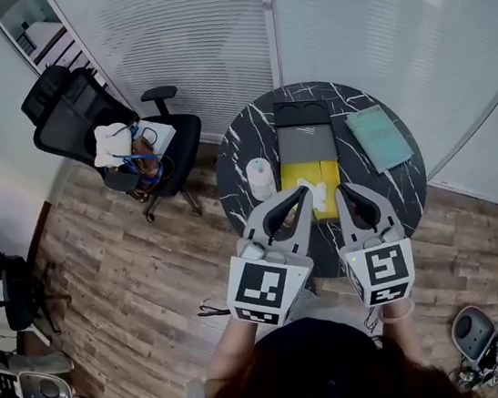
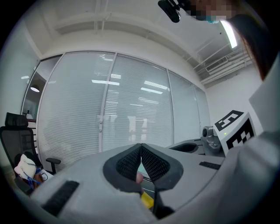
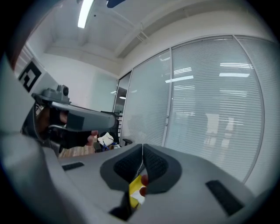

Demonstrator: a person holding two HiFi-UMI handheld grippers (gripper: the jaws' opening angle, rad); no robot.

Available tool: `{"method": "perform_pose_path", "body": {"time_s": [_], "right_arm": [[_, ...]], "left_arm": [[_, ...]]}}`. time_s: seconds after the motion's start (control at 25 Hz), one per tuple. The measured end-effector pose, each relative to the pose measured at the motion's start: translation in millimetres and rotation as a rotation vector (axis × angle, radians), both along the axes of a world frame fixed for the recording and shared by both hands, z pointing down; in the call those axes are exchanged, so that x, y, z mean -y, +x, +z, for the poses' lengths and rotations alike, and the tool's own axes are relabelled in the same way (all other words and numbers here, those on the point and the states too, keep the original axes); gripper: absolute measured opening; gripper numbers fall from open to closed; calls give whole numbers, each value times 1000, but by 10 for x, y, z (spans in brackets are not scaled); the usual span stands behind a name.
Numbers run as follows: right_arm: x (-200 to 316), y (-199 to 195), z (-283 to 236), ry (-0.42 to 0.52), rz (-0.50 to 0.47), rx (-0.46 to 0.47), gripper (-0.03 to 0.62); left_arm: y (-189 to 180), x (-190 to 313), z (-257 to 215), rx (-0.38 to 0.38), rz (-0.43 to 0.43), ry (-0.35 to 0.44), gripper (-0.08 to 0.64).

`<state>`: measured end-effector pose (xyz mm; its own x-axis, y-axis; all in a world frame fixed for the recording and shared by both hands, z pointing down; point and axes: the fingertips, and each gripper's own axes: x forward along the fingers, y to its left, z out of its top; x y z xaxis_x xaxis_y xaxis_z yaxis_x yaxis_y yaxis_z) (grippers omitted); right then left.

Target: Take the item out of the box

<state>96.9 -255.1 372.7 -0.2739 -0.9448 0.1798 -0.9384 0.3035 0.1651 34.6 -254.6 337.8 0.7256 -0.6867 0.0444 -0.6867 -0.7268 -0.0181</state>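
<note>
The box (image 1: 306,143), dark grey with a black flap at its far end, lay open on a round table (image 1: 237,179) of black marble with white veins. The yellow item (image 1: 303,179) sat at the box's near end, against the grey panel, with a small white piece on top of it; whether it lay inside the box's walls or just at the box's edge could not be told. The left gripper (image 1: 302,192) hung over the near left corner of the box, and its jaws were pressed together at the tips with nothing clamped between them. The right gripper (image 1: 340,189) hung over the near right corner of the box, its jaws closed tip to tip in the same way, and the two grippers stood close beside each other but apart. In the left gripper view a sliver of yellow showed through the gap behind the closed tips, below the mesh pads (image 2: 127,164). The right gripper view showed the same yellow, with bits of white and red on it, through its own gap. A teal booklet (image 1: 380,136) lay on the table just right of the box, and a white roll (image 1: 261,178) stood just left of it. A black office chair (image 1: 100,122) stood on the wooden floor well to the left of the box.
</note>
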Motion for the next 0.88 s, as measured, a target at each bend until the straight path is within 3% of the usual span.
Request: {"method": "perform_pose_path", "body": {"time_s": [0.88], "right_arm": [[707, -16, 920, -233, -160, -80, 26]], "left_arm": [[142, 601, 117, 17, -67, -38, 26]]}}
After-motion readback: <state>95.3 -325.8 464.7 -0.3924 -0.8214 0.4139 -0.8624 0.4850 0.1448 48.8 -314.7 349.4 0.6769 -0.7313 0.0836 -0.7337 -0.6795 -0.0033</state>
